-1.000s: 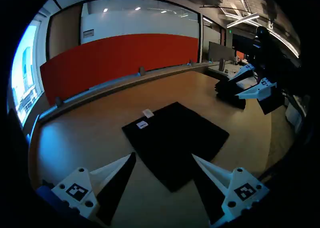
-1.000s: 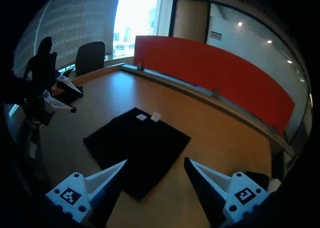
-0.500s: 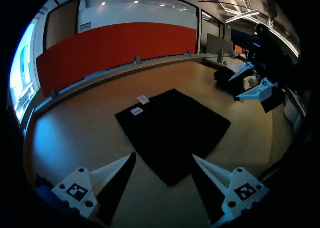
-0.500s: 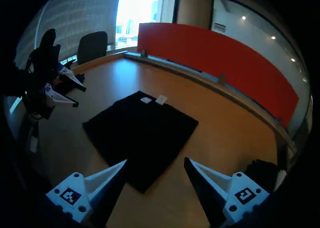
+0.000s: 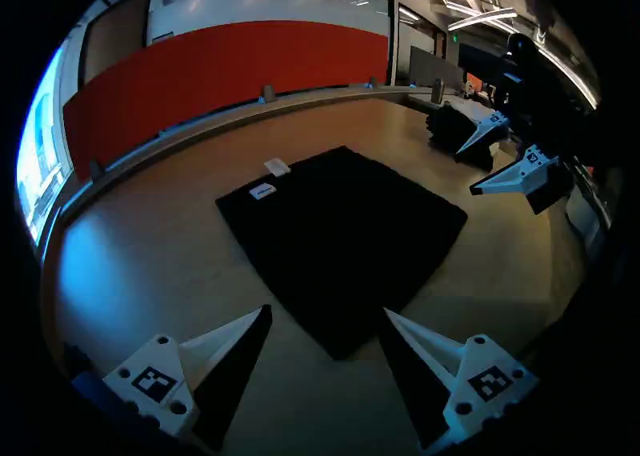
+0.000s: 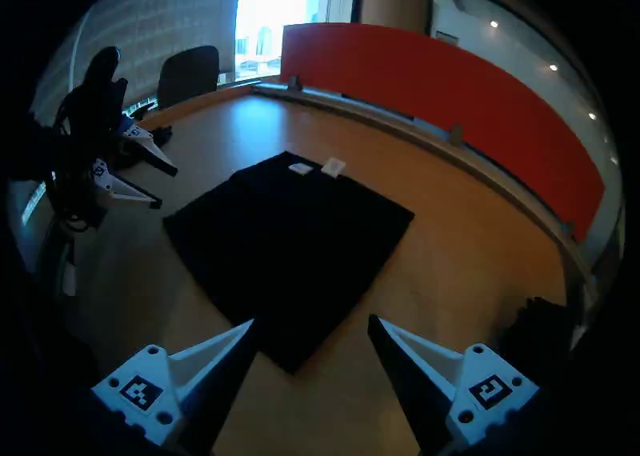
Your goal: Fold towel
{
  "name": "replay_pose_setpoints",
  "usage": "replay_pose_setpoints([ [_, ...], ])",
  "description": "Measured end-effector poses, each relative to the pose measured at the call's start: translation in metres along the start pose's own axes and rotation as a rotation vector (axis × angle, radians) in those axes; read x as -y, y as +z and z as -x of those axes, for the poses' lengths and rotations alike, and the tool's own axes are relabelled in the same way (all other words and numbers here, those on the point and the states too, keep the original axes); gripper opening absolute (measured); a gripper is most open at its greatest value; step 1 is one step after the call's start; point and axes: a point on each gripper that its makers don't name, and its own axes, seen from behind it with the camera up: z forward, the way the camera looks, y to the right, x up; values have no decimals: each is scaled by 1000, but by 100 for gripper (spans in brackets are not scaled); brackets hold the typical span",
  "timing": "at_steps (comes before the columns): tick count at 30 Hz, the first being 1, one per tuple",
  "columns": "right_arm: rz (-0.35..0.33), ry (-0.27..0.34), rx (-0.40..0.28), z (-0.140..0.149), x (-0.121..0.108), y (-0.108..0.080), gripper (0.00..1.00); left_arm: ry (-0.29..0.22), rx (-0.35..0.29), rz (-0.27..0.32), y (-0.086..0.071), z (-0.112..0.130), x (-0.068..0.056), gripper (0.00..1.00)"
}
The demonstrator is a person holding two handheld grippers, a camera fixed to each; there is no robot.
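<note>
"Where is the towel?"

"I see the black towel [image 5: 344, 232] lying flat on the wooden worktop [image 5: 160, 240], about in the middle and well away from every edge. Two small white tags [image 5: 262, 190] sit at the towel corner nearest the red screen [image 5: 224, 72], which runs along the far edge of the worktop."

"What are my fingers doing?"

"On the left gripper [image 5: 325, 310] the fingers are spread wide and hold nothing. One towel corner points in between them. The right gripper [image 6: 310, 320] looks the same: fingers wide apart, nothing in them, and another towel corner lying between them. I cannot tell if any finger touches the cloth."

"Anything else on the worktop?"

"A dark pile [image 5: 448, 124] lies near the edge with the red screen, well apart from the towel. In the left gripper view I also see the right gripper over bare wood beside the towel, held by a person [image 5: 544, 88] in dark clothes."
</note>
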Motion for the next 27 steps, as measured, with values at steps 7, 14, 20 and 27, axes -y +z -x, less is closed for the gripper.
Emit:
replay_pose_setpoints([
  [7,-10,1,33,17,3,8,100,-5,37,8,10,18,-3,92],
  [14,-23,5,63,32,6,16,100,-10,67,16,20,32,-7,92],
  [20,-38,-1,79,40,10,21,100,-2,87,21,26,39,-12,92],
  [27,-49,-13,92,46,12,24,100,19,107,19,29,44,-15,92],
])
